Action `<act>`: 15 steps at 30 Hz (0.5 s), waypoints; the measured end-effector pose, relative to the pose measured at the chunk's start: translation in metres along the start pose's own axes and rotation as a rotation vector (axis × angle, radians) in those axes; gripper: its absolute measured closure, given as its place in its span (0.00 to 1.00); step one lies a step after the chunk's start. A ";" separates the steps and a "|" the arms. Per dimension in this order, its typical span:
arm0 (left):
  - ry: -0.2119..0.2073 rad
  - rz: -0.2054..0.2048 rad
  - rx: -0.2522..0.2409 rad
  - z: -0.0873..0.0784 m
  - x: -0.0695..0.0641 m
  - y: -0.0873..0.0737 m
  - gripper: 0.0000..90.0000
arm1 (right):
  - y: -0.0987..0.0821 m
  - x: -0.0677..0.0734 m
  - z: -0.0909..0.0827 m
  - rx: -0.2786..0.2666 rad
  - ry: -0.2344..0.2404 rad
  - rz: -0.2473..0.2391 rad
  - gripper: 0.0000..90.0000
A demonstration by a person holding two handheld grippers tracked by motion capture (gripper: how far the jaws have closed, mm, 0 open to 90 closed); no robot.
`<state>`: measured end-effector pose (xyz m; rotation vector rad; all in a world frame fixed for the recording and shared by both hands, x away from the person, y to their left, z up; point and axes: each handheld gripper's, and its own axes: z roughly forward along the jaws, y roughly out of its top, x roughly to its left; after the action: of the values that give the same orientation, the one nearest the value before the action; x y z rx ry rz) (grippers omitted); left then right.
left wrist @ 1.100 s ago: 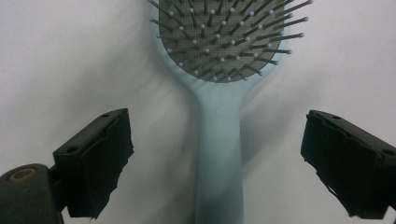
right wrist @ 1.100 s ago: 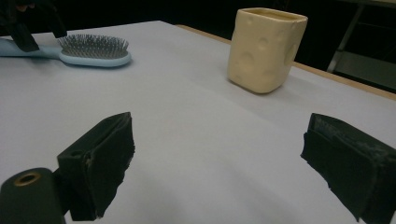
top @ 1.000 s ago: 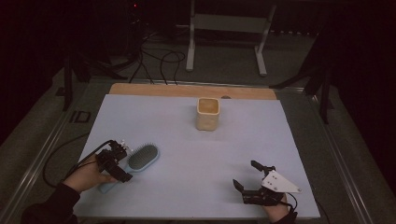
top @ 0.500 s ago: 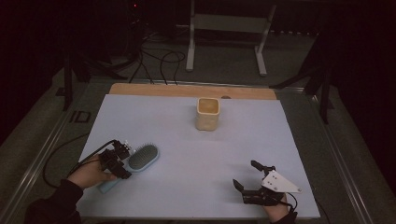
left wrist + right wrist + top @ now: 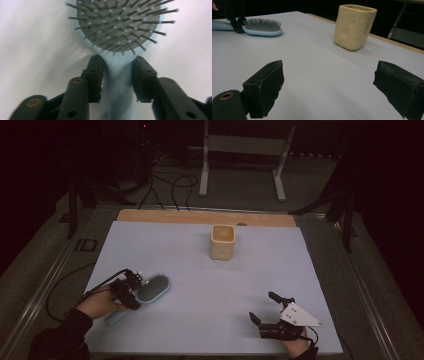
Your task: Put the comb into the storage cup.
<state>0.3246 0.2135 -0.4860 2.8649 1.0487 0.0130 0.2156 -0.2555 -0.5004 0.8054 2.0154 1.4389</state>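
The left tongs (image 5: 117, 75), whose jaws have just been closing, now pinch the smooth neck of the pale-blue plastic oval hairbrush (image 5: 117, 30) with ball-tipped bristles, lying at the desk's (image 5: 200, 320) eight o'clock, while the right tongs (image 5: 329, 85) stand spread facing the dimpled cream square cup (image 5: 354, 26).

Bare white table (image 5: 200, 320) between hairbrush (image 5: 152, 287) and right gripper (image 5: 263, 309); sole obstacle: cream cup (image 5: 222, 241), standing well apart farther back.
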 end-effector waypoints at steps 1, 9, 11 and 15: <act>0.000 -0.003 0.010 0.000 0.000 0.001 0.73 | 0.000 0.000 0.000 0.003 0.000 -0.001 0.10; -0.002 -0.013 0.016 0.000 0.000 0.002 0.77 | 0.000 0.000 0.000 0.002 -0.001 0.003 0.10; -0.002 -0.011 0.009 0.000 0.000 0.001 0.78 | 0.000 0.000 0.000 0.003 0.000 0.004 0.10; -0.015 -0.033 -0.048 -0.002 0.003 -0.004 0.78 | 0.000 0.000 0.000 0.003 -0.003 0.010 0.10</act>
<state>0.3241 0.2183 -0.4841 2.8004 1.0777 0.0142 0.2159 -0.2558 -0.5005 0.8193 2.0143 1.4403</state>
